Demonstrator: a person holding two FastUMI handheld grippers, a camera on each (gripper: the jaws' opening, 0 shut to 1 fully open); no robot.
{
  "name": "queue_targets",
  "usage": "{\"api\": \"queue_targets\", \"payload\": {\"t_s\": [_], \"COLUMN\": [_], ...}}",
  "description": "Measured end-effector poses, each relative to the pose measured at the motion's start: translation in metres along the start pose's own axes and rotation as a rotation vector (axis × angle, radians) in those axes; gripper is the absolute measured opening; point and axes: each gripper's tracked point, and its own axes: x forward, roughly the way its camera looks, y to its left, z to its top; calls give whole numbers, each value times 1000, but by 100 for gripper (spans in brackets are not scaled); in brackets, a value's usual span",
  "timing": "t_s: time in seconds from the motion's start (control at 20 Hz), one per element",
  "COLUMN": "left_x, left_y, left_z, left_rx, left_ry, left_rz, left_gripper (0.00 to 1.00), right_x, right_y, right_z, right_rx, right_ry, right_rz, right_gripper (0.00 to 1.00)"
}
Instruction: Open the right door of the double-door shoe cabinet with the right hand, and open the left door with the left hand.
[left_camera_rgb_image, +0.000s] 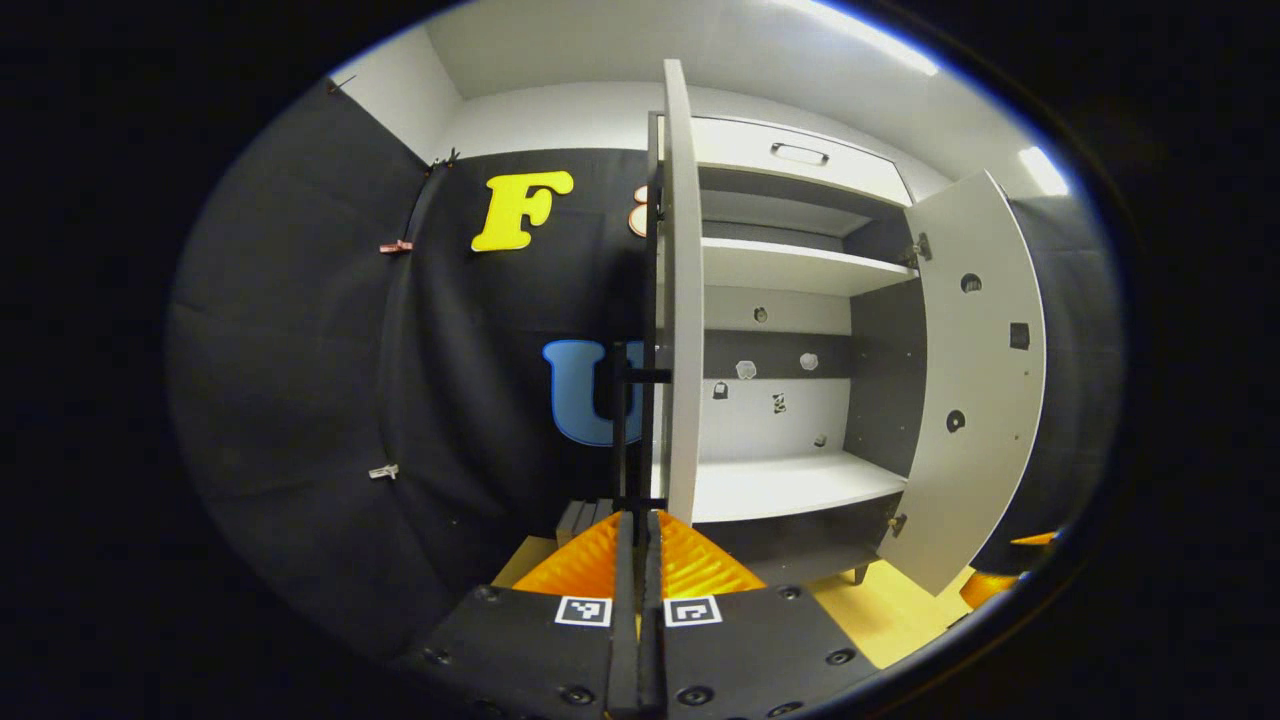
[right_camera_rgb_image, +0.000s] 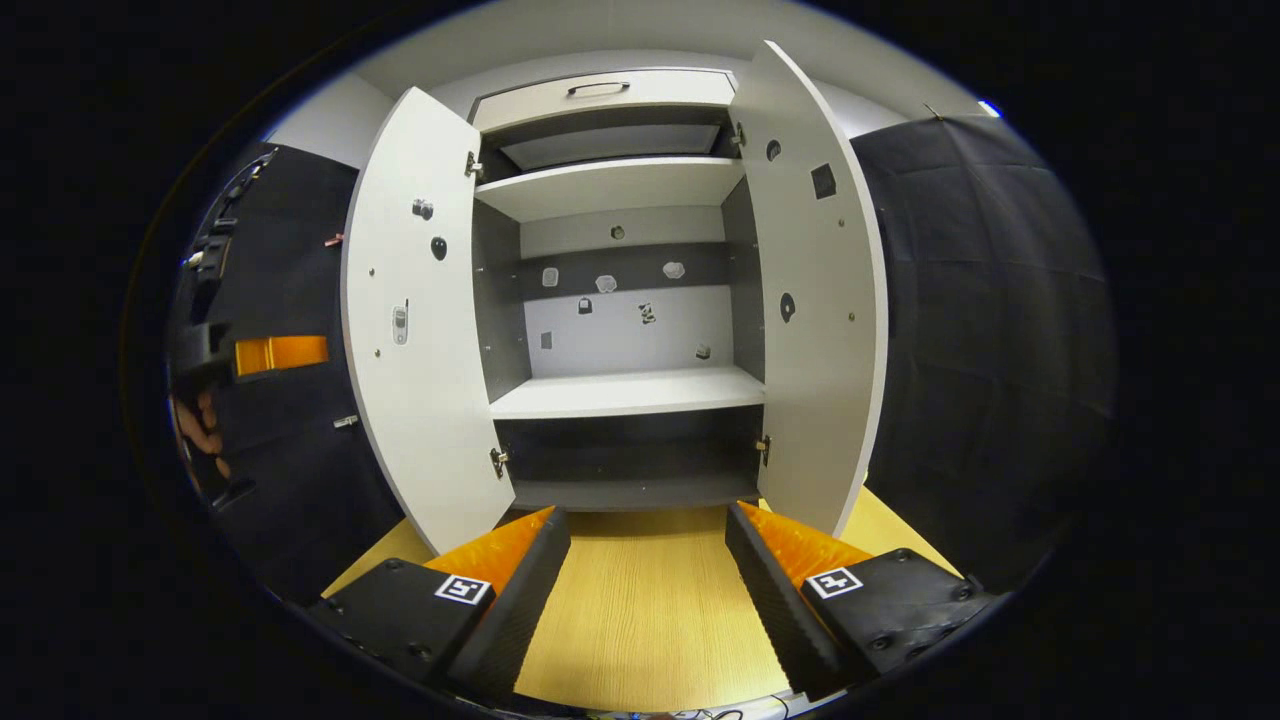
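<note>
Both doors of the shoe cabinet (right_camera_rgb_image: 620, 300) are seen swung wide, so the opening is judged all but done. In the right gripper view the left door (right_camera_rgb_image: 420, 320) stands at nine o'clock and the right door (right_camera_rgb_image: 815, 300) at three o'clock, with bare shelves between. The right tongs (right_camera_rgb_image: 648, 560) are spread wide and hold nothing, low over the wooden floor (right_camera_rgb_image: 640, 610). In the left gripper view the left tongs (left_camera_rgb_image: 637, 560) are pressed together; the left door's edge (left_camera_rgb_image: 684, 300) rises at twelve o'clock just beyond them, and whether anything is pinched cannot be told. If the door is held, release is best made slowly, the tongs drawn straight back.
</note>
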Motion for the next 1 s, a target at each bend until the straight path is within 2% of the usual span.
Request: {"api": "queue_targets", "payload": {"t_s": [0.15, 0.25, 0.4, 0.45, 0.6, 0.7, 0.85, 1.0], "left_x": [-23, -30, -33, -32, -33, -35, -31, -27], "left_y": [-27, -50, -81, -90, -101, -110, -123, -130], "left_z": [-4, -13, -26, -28, -20, -6, 3, 0], "left_rx": [-6, -34, -33, -20, 4, -13, -36, -27], "left_ry": [-9, -17, -6, 2, -18, -64, -81, -59], "left_rz": [5, -24, -62, -64, -43, -49, -67, -55], "left_gripper": [5, 15, 79, 79, 91, 95, 95, 95], "right_x": [0, 1, 6, 8, 14, 18, 24, 28], "right_y": [-13, -24, -44, -50, -66, -75, -87, -97], "right_z": [10, 19, 34, 38, 49, 56, 68, 72], "right_rx": [19, 30, 25, 14, -7, -14, -13, -9], "right_ry": [13, 13, -16, -23, -40, -59, -89, -102], "right_rz": [-26, -46, -67, -74, -81, -85, -87, -93], "right_gripper": [99, 98, 98, 98, 98, 98, 98, 98]}}
